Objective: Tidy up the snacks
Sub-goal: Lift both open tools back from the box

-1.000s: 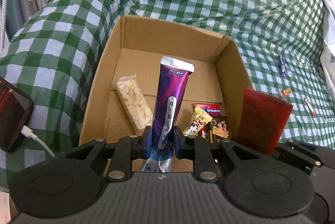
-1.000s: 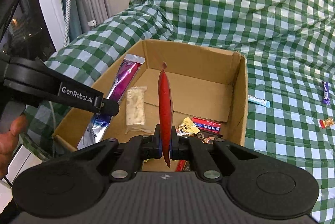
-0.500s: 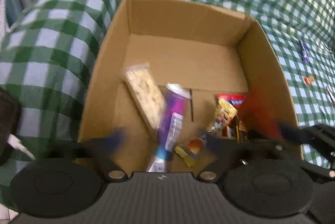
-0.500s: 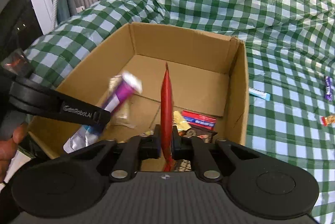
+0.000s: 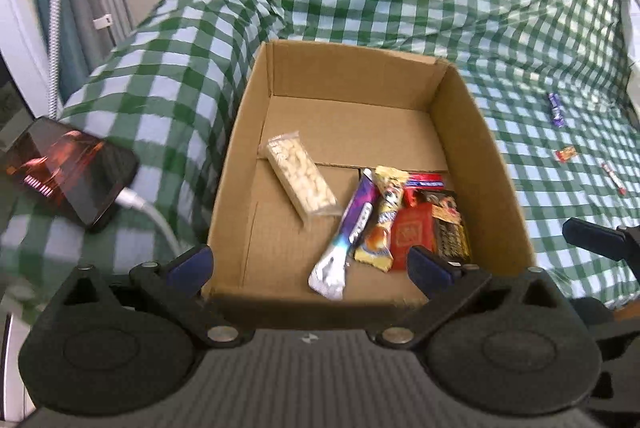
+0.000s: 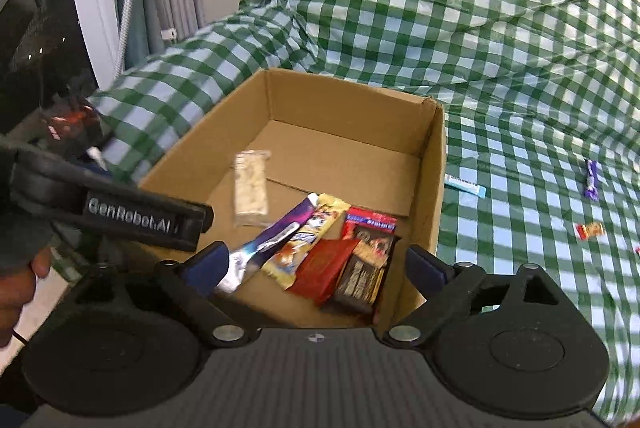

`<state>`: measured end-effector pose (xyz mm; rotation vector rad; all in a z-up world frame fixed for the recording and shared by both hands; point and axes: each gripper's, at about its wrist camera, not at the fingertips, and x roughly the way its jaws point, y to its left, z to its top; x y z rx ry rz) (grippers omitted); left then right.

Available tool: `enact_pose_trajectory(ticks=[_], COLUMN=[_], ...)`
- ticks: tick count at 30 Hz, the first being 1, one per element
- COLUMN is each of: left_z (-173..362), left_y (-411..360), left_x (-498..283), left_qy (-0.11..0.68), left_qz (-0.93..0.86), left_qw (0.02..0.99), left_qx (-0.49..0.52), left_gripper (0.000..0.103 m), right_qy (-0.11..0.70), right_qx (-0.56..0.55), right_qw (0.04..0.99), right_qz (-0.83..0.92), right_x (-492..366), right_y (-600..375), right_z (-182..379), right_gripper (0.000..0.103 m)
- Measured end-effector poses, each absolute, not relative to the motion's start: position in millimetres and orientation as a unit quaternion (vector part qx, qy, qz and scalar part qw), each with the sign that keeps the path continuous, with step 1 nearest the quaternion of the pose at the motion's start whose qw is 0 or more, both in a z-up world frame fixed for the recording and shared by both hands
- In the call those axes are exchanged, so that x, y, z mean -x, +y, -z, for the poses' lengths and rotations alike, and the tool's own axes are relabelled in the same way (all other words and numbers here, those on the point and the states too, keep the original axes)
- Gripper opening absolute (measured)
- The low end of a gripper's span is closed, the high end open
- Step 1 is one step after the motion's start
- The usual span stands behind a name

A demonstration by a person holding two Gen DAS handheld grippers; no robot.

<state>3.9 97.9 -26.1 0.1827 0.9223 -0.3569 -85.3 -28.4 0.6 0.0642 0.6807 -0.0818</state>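
Both grippers empty: L wide, R jaws opening. Loose snacks lie right of box; blue bar closest, long axis across you. R nearer, use R.

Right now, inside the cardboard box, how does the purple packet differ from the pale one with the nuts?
The purple packet is printed and opaque with a silvery end; the pale nut bar has a clear wrapper showing its contents. The purple packet lies against the yellow packet in the pile, while the nut bar lies apart by itself. Both are long, narrow and lie flat on the floor of the cardboard box.
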Motion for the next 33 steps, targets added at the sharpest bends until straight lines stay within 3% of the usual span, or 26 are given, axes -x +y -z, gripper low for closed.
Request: enact_pose_trajectory(ticks=[15, 33], left_z=[-15, -38], left_y=[132, 149], left_x=[68, 101], left_qy=[0.404, 0.374], left_qz=[0.165, 0.162], left_qw=[0.896, 0.911], left_qx=[-0.076, -0.067], left_gripper=[0.103, 0.103], right_qy=[0.3, 0.265], right_qx=[-0.058, -0.037], right_qw=[0.95, 0.961], right_qz=[0.069, 0.069], right_x=[154, 189], right_y=[-10, 8], right_z=[-31, -48], right_gripper=[0.099, 0.099])
